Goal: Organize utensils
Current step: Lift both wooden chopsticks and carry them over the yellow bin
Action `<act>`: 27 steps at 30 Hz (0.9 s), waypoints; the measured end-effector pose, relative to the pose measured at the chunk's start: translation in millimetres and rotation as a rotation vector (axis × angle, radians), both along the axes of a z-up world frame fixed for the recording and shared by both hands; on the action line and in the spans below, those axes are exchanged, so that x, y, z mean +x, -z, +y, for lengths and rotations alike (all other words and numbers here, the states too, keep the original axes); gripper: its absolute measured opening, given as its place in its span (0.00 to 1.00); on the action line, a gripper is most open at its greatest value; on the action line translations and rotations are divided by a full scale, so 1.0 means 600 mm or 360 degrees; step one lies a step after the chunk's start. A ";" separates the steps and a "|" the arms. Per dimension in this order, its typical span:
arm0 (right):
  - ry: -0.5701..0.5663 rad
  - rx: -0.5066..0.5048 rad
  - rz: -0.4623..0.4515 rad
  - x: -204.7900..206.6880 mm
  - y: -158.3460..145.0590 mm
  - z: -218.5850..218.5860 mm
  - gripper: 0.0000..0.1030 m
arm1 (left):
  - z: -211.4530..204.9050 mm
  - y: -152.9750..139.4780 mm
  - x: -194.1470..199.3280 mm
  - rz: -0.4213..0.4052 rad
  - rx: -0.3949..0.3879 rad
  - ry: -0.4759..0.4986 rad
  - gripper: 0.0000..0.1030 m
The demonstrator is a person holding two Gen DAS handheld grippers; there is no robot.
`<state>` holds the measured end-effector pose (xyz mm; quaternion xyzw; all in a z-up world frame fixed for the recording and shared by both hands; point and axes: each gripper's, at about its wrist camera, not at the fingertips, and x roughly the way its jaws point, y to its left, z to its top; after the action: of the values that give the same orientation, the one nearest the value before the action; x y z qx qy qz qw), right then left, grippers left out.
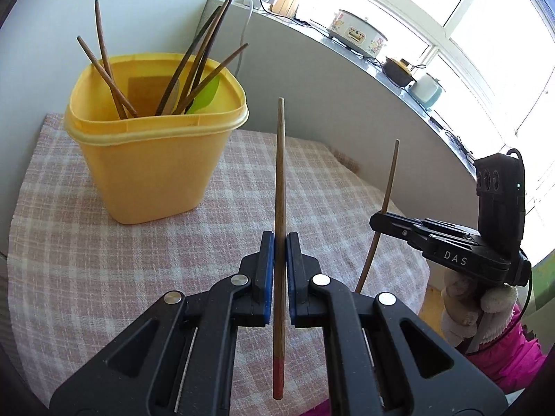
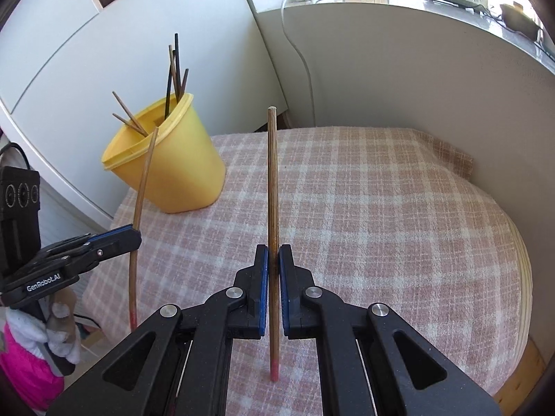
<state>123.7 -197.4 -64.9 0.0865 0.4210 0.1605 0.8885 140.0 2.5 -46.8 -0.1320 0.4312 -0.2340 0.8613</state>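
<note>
Chopsticks: mostly gathered already, by the look of it, with two left in the air and none lying loose on what shows of the checked cloth [image 2: 364, 208].

Largest first. Pink-and-white checked cloth over a rounded tabletop, bare apart from one container toward the far left corner, near the white wall panels.

Yellow plastic tub [image 1: 152, 159], upright, open-topped, with a paler rim band. Inside: a bundle of dark wooden chopsticks [image 1: 199, 59] leaning against the rim at various tilts, two of them crossing on the left side; also a green blade-like utensil [image 1: 206, 98] and a pale flat one beside it, too hidden to name. Roughly seven sticks countable, though overlap makes that uncertain.

Left gripper [image 1: 280, 253]: blue pads pressed together on a wooden chopstick [image 1: 280, 173], held near upright, red-tipped end down, blunt end up, in front of the tub and not yet over it.

Right gripper [image 2: 273, 263]: likewise clamped on a second chopstick [image 2: 273, 180], upright, red tip down, above the middle of the cloth and well apart from the tub. Seen from the left camera, off to the right, gloved hand beneath.

Judgement: near the end of the sorting. Remaining work looks like carrying both held sticks over the tub rim and releasing them inside, left one closer to that. Possible further utensils outside both views cannot be ruled out.
</note>
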 end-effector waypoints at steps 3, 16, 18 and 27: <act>-0.0012 0.0001 -0.0069 -0.004 -0.016 0.012 0.05 | 0.024 -0.020 -0.003 -0.0074 -0.0006 -0.0038 0.04; -0.0064 0.0030 -0.0305 -0.020 -0.088 0.052 0.05 | 0.101 -0.092 0.020 -0.0351 -0.0056 -0.0286 0.04; -0.0075 0.0045 -0.0322 -0.020 -0.099 0.057 0.05 | 0.109 -0.102 0.029 -0.0383 -0.0062 -0.0321 0.04; -0.0120 0.0113 -0.0401 -0.004 -0.138 0.085 0.05 | 0.126 -0.129 0.072 -0.0491 -0.0032 -0.0430 0.04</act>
<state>121.0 -146.3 18.2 0.0812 0.3031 0.2181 0.9241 183.0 78.0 30.5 -0.1598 0.2701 -0.1380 0.9394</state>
